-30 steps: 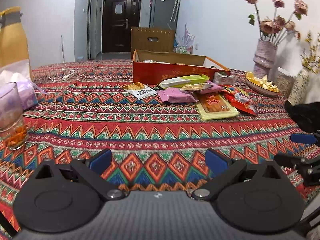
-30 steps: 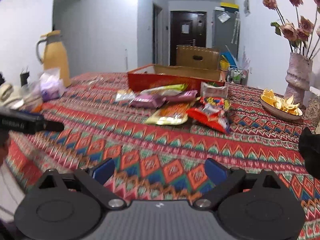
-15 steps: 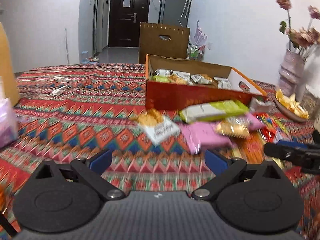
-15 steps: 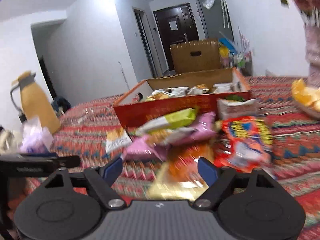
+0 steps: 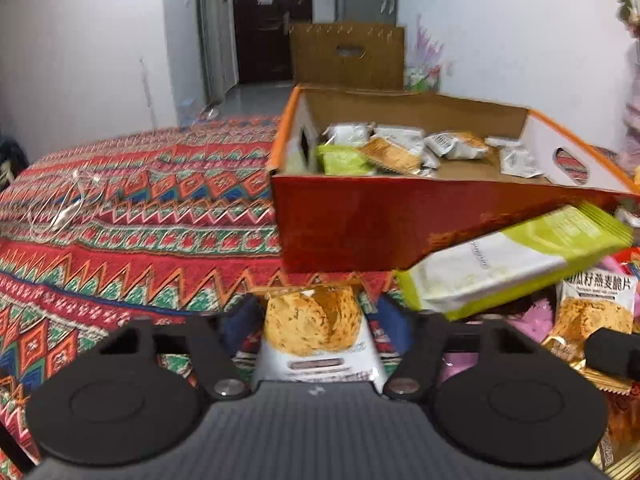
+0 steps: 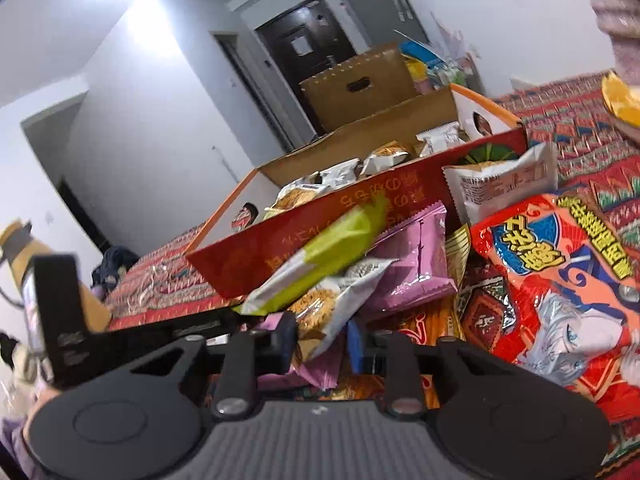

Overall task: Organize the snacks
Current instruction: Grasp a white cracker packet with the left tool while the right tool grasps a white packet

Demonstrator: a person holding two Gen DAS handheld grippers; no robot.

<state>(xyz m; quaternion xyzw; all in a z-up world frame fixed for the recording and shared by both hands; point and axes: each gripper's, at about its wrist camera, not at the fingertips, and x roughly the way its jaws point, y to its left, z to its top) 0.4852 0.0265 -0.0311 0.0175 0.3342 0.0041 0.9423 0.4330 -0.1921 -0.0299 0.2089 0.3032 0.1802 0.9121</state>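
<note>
A red cardboard box (image 5: 360, 220) holding several small packets stands on the patterned tablecloth, with loose snacks piled against its front. My left gripper (image 5: 318, 316) is closing, and its pads touch both sides of a white cookie packet (image 5: 316, 328) lying flat in front of the box. A green-and-white packet (image 5: 512, 256) leans on the box to its right. My right gripper (image 6: 320, 340) is tilted and also closing, its pads on the lower end of a silver-and-orange snack packet (image 6: 332, 304). Around it lie the green packet (image 6: 320, 256), a pink packet (image 6: 416, 256) and a big red bag (image 6: 560, 280).
A white cable (image 5: 60, 208) lies on the cloth to the left. A brown cardboard box (image 5: 348, 56) stands behind the red one. A yellow jug (image 6: 24, 248) is at far left, and a dish of orange pieces (image 6: 620, 96) at far right beside a vase.
Both grippers have come forward across the table to the snack pile. Their wide-open jaws have narrowed onto packets. The right gripper has rolled to a tilt.
</note>
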